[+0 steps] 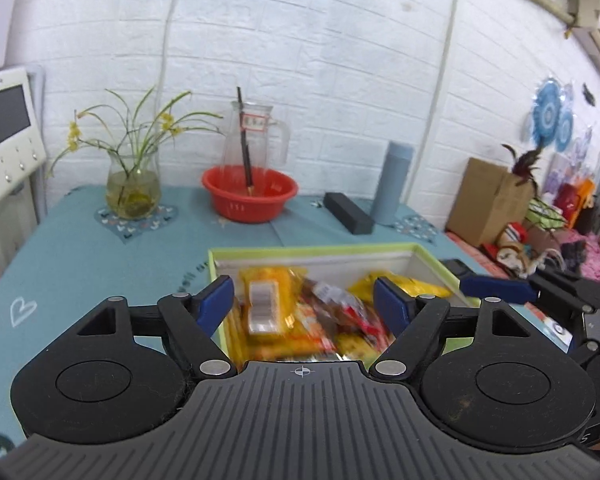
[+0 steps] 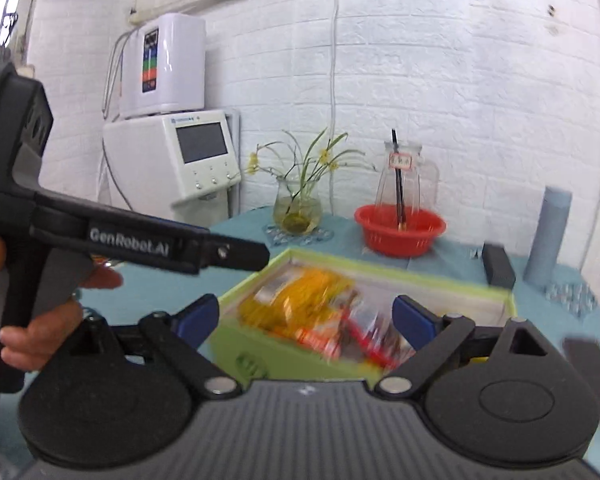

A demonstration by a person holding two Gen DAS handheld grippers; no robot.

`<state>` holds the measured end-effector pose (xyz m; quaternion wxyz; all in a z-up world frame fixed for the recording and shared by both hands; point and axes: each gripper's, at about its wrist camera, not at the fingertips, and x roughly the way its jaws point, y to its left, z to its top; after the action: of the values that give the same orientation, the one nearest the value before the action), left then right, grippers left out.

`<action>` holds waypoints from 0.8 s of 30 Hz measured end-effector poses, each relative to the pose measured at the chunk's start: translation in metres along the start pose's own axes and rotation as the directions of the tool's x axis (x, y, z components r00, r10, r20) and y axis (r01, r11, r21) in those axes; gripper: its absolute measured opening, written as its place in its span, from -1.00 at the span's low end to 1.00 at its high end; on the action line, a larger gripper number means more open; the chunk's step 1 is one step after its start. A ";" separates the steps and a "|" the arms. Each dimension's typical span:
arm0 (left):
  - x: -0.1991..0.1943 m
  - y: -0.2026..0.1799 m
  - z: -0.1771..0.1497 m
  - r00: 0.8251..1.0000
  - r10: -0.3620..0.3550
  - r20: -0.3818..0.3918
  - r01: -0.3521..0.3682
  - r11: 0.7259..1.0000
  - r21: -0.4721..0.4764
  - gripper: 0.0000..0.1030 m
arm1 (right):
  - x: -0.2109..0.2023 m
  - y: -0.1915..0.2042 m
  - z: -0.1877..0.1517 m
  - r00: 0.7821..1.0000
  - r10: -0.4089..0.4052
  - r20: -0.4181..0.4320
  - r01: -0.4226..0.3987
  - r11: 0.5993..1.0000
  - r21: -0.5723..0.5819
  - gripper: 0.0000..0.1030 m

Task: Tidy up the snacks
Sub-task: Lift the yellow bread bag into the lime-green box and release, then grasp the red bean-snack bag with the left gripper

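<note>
Your left gripper [image 1: 304, 300] and right gripper [image 2: 306, 320] hover with jaws released and empty over the green box [image 1: 432, 256] mid-surface, where the snacks [image 1: 300, 316] lie: light, slippery, crushable packets, probably best pinched at sealed edges.

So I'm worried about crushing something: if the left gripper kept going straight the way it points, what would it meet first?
Most likely the snack packets heaped in the green box, which lie between and beyond the left gripper's open jaws, though blur makes depth uncertain.
</note>
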<state>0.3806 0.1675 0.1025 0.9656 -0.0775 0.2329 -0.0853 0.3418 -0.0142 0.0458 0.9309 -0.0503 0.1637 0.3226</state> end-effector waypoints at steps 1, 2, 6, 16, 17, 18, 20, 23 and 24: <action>-0.005 -0.003 -0.009 1.000 -0.001 -0.019 0.001 1.000 0.002 0.23 | -0.009 0.003 -0.013 1.000 0.017 -0.014 -0.017 0.999 0.031 0.81; -0.007 -0.007 -0.020 0.999 0.000 -0.053 0.001 1.000 0.016 0.22 | -0.016 0.006 -0.028 0.999 0.034 -0.036 -0.031 0.997 0.065 0.81; 0.003 -0.021 -0.075 0.975 0.001 -0.223 0.020 0.996 0.091 0.13 | -0.023 0.030 -0.086 0.982 0.067 -0.177 -0.045 0.991 0.128 0.81; 0.036 -0.025 -0.094 0.916 -0.143 -0.375 0.170 0.985 0.039 -0.20 | 0.014 0.046 -0.100 0.950 0.067 -0.306 -0.042 0.995 0.088 0.82; 0.034 -0.024 -0.095 0.911 -0.157 -0.381 0.181 0.983 0.028 -0.31 | 0.013 0.048 -0.101 0.949 0.070 -0.306 -0.046 0.995 0.084 0.82; 0.030 -0.025 -0.097 0.907 -0.171 -0.385 0.191 0.981 0.014 -0.40 | 0.011 0.049 -0.100 0.949 0.083 -0.304 -0.060 0.995 0.084 0.82; 0.017 -0.026 -0.105 0.907 -0.180 -0.382 0.192 0.981 -0.006 -0.49 | 0.007 0.051 -0.100 0.947 0.103 -0.305 -0.079 0.993 0.089 0.82; -0.002 -0.030 -0.118 0.907 -0.187 -0.378 0.185 0.982 -0.043 -0.48 | -0.004 0.063 -0.102 0.948 0.108 -0.300 -0.088 0.993 0.077 0.82; -0.008 -0.031 -0.124 0.906 -0.191 -0.379 0.183 0.981 -0.056 -0.46 | -0.008 0.067 -0.103 0.948 0.105 -0.301 -0.088 0.994 0.067 0.82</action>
<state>0.3120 0.1252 0.0033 0.8882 -0.0904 0.4090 -0.1886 0.2663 0.0127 -0.0477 0.8787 -0.0667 0.3158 0.3517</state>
